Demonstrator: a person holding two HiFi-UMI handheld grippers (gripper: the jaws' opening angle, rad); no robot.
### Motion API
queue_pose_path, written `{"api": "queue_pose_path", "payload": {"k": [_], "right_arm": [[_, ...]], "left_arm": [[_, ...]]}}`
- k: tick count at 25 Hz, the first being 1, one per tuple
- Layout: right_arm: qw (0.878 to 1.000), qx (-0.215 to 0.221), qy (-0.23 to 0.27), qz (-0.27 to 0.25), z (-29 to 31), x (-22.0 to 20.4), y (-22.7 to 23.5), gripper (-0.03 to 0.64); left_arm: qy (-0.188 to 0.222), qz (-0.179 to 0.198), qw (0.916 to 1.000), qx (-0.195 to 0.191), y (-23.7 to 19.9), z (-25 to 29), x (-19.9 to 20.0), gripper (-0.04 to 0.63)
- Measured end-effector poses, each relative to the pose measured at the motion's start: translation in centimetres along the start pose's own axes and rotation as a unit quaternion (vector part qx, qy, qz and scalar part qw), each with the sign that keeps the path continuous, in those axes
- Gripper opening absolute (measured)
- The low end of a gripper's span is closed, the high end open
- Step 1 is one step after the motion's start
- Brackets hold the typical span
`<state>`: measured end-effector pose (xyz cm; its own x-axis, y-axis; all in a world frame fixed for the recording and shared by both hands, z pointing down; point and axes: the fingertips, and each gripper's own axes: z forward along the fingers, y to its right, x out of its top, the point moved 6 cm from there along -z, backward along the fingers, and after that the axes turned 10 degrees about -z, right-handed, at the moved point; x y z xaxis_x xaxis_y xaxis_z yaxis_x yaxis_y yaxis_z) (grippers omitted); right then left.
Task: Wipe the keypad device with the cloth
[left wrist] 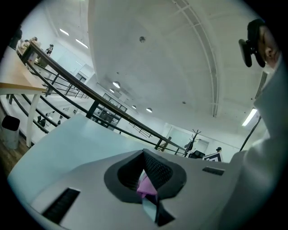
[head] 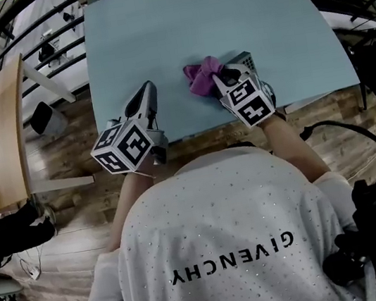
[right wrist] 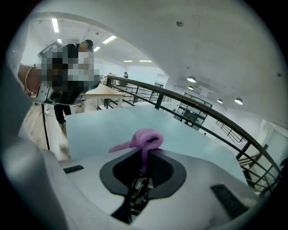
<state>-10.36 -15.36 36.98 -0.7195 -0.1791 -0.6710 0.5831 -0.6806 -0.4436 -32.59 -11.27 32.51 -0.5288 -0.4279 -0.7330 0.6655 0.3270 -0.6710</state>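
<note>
Right gripper point(right wrist: 143, 165) jaws pinch the bunched cloth point(head: 201, 77) just left of the keypad point(head: 246, 62). Left gripper point(head: 149, 90) jaws are pressed together, empty. Unheld, the keypad may slide off the table point(head: 222, 12) during wiping.

The only word I can read is GIVENCHY, in dark letters across my grey shirt point(head: 219, 209), upside down in the head view. Any marks on the keys of the keypad device point(head: 245, 62) are too small to read.
</note>
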Motion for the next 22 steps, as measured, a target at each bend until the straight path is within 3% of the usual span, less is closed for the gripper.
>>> {"api": "queue_pose_path", "payload": {"k": [7,11,18,22], "right_arm": [[0.997,-0.007,-0.008,0.072,-0.7,-3.0,3.8,0.043],[0.997,-0.017,-0.005,0.079,-1.2,-4.6,5.8,0.043],[0.997,0.004,0.018,0.071,-1.3,-7.5,9.8,0.044],[0.993,0.034,0.035,0.106,-1.5,-9.6,12.4,0.044]], "left_arm": [[0.018,0.000,0.9998,0.008,2.4,0.9,-0.6,0.006],[0.028,0.000,0.9995,0.017,3.8,1.8,-1.0,0.006],[0.041,-0.009,0.9979,0.050,6.4,5.2,-3.9,0.006],[0.034,-0.008,0.9978,0.057,9.3,8.1,-6.4,0.006]]}}
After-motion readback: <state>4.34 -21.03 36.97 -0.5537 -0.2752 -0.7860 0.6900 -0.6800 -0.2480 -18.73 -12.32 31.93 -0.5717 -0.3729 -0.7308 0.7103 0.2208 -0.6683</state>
